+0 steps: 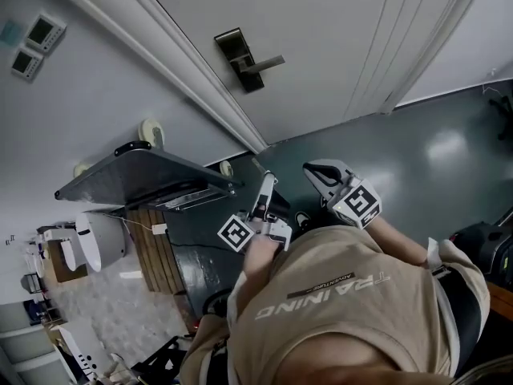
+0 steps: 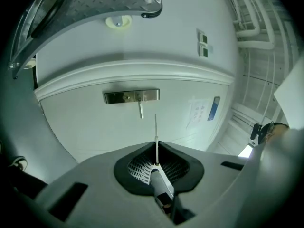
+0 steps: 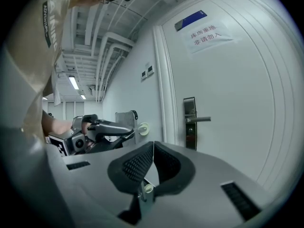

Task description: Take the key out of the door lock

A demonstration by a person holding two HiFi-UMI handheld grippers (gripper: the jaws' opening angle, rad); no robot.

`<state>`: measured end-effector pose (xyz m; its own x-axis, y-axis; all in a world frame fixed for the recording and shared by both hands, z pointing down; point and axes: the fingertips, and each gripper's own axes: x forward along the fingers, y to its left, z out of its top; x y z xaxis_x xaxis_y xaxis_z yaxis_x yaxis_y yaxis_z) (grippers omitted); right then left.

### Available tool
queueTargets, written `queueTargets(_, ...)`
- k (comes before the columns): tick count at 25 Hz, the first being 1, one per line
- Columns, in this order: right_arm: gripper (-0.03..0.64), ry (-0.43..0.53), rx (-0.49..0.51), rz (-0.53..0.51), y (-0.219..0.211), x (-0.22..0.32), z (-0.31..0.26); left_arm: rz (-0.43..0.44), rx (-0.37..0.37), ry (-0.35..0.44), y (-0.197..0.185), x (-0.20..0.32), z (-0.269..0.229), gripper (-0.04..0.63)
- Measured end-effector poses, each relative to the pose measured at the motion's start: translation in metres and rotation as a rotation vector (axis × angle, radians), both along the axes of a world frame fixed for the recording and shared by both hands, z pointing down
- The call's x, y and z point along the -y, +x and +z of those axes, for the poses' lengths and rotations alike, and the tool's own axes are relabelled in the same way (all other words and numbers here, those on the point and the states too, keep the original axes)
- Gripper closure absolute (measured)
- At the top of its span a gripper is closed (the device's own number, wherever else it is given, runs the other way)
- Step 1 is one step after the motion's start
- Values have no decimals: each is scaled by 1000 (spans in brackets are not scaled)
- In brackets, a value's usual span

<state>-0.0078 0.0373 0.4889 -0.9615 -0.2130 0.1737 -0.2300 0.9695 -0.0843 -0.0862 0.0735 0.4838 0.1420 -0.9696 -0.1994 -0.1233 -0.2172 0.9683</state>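
Your left hand-held gripper [image 2: 156, 148] is clamped on the key [image 2: 156, 129], edge-on and well clear of the door lock [image 2: 132, 97], while the right hand-held gripper [image 3: 153, 147] is pinched empty; removal looks done, so hold firm and carry it off.

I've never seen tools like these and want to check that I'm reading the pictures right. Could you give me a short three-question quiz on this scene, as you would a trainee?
1. Fill in: the right gripper has its jaws ____ (open or shut), with nothing between them.
2. Which one holds the key?
A) the left gripper
B) the right gripper
C) neither
3. True or false: the key is out of the door lock, well away from the door.

Key:
1. shut
2. A: its jaws are clamped on the key, with the thin blade sticking out ahead.
3. true
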Motion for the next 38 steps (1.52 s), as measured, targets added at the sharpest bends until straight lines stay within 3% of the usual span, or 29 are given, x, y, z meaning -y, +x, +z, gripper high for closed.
queueTargets(4, 601, 22, -39, 33, 7, -4, 7, 62, 63, -6, 2, 0, 6, 572)
queueTargets(12, 601, 20, -60, -18, -8, -10, 6, -11, -9, 47, -6, -11, -7, 572)
queueTargets(16, 601, 66, -13, -43, -34, -8, -8, -13, -71, 48, -14, -16, 1, 572)
queueTargets(21, 601, -117, 105, -8, -49, -11, -12, -31, -123, 24, -34, -22, 18, 572)
queueTargets(28, 601, -95, -3, 49, -14, 5, 14, 21, -56, 52, -19, -9, 5, 572)
queueTargets(32, 601, -59, 20, 58, -17, 1, 7, 48, -10, 49, -16, -14, 3, 572)
queueTargets(35, 601, 11, 47, 26, -26, -8, -7, 50, -19, 44, -18, -14, 9, 572)
queueTargets(38, 601, 63, -3, -37, -28, -17, 0, 59, -14, 80, -13, -10, 1, 572)
